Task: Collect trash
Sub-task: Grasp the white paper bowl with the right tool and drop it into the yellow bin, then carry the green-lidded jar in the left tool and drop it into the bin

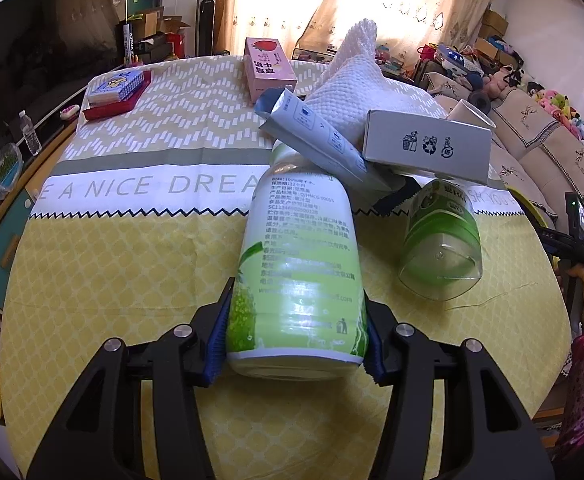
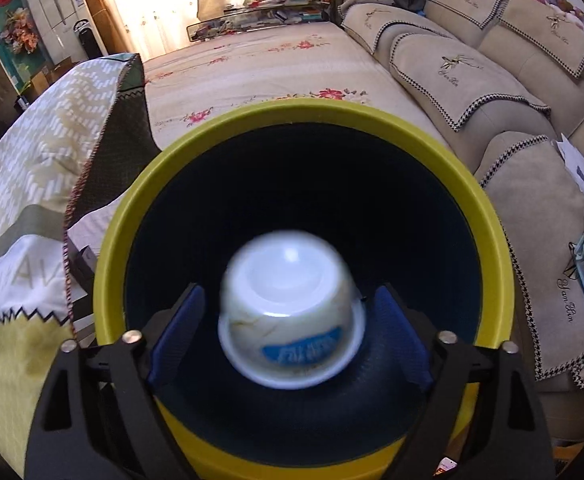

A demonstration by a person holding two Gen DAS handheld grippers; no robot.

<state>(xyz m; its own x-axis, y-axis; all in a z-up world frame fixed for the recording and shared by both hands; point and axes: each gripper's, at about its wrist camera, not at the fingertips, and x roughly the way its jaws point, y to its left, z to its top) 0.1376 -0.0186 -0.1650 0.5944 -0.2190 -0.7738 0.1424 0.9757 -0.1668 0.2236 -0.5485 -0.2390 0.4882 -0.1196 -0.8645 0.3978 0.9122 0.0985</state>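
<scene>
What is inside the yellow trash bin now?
A blurred white yogurt cup shows between the open right gripper fingers, over the yellow trash bin. The bin's dark bottom is mostly unreadable.

Your white cup [image 2: 290,312] is motion-blurred in the right wrist view; its blue label can't be read, and whether it touches the pads either side can't be told. The bin [image 2: 303,128] interior is too dark to see any contents, and its near rim is hidden behind the right hand-held gripper [image 2: 290,332]. In the left wrist view, the bottle [image 1: 297,264] neck and cap are hidden under the grey box [image 1: 315,140]. The cloth's lettering is cut short by the bottle.
</scene>
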